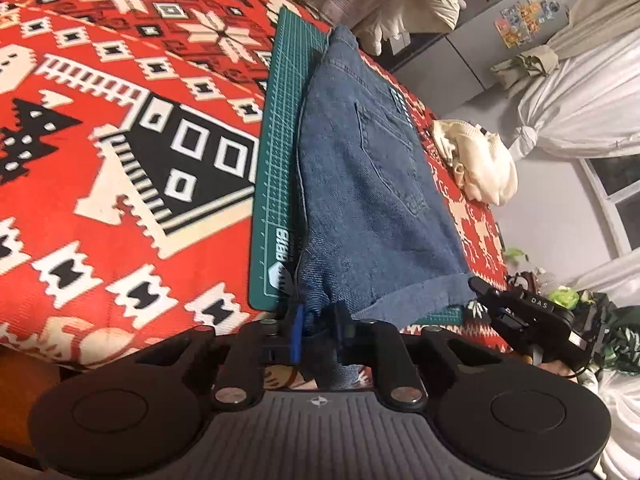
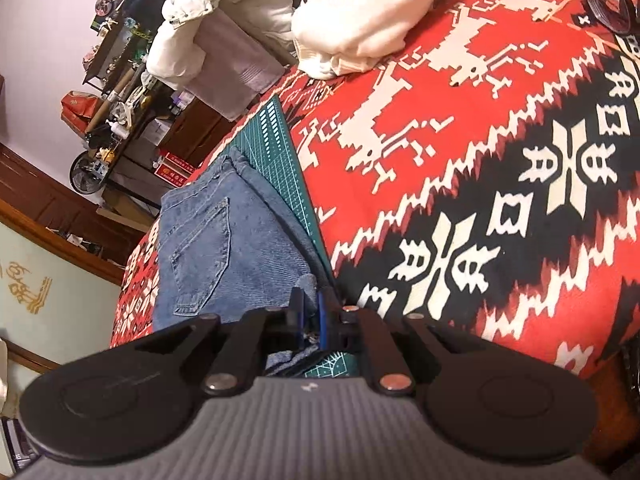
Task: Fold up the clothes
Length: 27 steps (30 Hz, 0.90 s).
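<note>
blue denim shorts (image 1: 360, 184) lie flat, pocket up; left tool (image 1: 318, 320) and right tool (image 2: 310, 312) each pinch its hem.

Warm, even indoor light fills both views with soft shadows and no strong glare. Fisheye distortion bends the edges and darkens the corners. The white curtains (image 1: 576, 92) look slightly overexposed, and the right wrist view is mildly blurred near its bottom.

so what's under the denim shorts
A green cutting mat lies under the denim shorts, on the red patterned blanket. Only its edges show; its middle is covered. Both grippers, left and right, pinch the near hem.
</note>
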Each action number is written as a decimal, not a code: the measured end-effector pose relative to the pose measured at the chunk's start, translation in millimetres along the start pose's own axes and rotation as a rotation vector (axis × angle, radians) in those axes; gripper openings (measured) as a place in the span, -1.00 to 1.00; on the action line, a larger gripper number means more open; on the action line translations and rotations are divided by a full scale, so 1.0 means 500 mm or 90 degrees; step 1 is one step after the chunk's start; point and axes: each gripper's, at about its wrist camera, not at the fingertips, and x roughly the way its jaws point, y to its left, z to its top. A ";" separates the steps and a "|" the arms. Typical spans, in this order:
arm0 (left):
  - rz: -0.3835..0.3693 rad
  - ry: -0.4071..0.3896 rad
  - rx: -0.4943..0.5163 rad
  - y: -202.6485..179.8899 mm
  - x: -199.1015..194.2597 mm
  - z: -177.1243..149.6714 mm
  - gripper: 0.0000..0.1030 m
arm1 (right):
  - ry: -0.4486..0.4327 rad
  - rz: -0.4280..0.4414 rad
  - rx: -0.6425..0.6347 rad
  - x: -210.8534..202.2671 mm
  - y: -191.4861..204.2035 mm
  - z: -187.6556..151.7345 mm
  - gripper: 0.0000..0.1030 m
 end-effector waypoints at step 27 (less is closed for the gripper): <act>0.027 0.017 -0.019 -0.020 0.023 -0.001 -0.60 | 0.060 -0.028 -0.156 0.003 0.051 -0.005 -0.73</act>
